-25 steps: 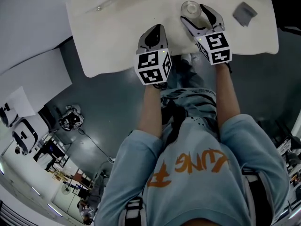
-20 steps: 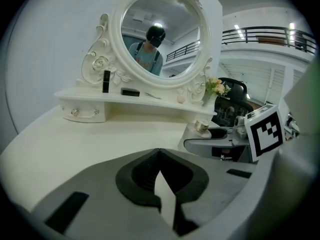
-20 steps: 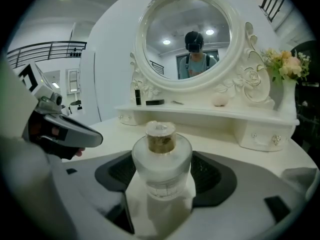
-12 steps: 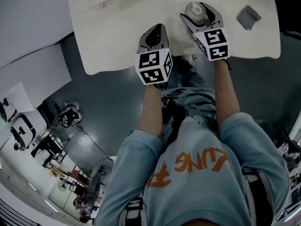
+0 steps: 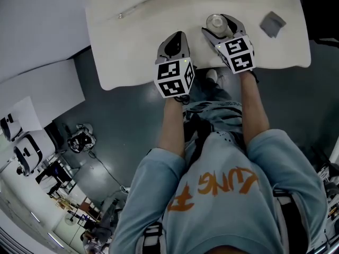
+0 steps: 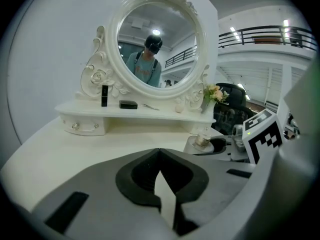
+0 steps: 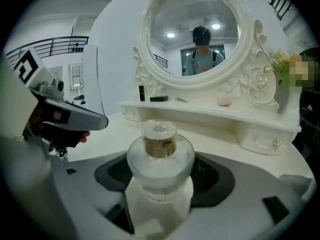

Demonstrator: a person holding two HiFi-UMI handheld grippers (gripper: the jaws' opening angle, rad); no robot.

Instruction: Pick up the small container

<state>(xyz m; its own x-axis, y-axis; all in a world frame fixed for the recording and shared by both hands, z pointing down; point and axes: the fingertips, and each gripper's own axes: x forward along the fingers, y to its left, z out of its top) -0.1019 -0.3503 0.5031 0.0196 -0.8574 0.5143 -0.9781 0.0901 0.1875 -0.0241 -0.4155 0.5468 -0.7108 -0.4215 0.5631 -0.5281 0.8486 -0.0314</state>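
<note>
The right claw [image 5: 221, 29] was clamped on the small clear glass container with a gold neck [image 7: 160, 154], upper right of centre in the head view, by the white surface's [image 5: 132, 41] near edge. The left claw [image 6: 160, 153], just left of it, was closed and empty.

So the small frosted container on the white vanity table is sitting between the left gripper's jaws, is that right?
Not the left. The small frosted container sits between the jaws of the right gripper, on the white vanity table, as the right gripper view shows. The left gripper has its jaws together with nothing between them.
</note>
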